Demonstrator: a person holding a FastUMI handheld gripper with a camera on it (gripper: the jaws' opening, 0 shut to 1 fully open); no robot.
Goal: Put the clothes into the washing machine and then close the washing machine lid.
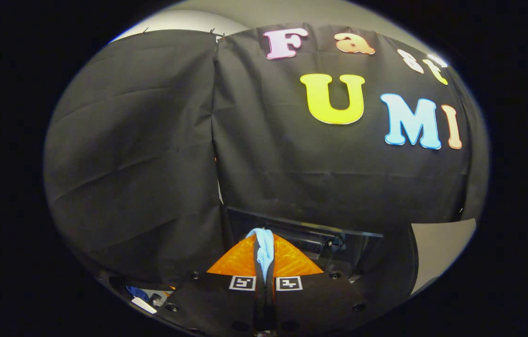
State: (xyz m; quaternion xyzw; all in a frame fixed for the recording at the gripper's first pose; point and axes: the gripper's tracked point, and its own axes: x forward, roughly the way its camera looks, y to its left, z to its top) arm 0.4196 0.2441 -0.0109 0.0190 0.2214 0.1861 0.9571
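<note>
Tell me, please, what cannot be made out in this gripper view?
- The cloth, pinched in the gripper: its hanging part is hidden by the fingers.
- Washing machine: its drum and lid are too dark to tell.
- Small items left of the fingers: too small.

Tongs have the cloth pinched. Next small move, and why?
Probably carry it forward and down toward the dark machine just beyond the tips. The tongs are shut on the light blue cloth, held up facing the booth wall, so nothing has been dropped in yet.

Booth wall (320,178) close ahead of gripper (264,243); dark panel (320,234) beneath.
</note>
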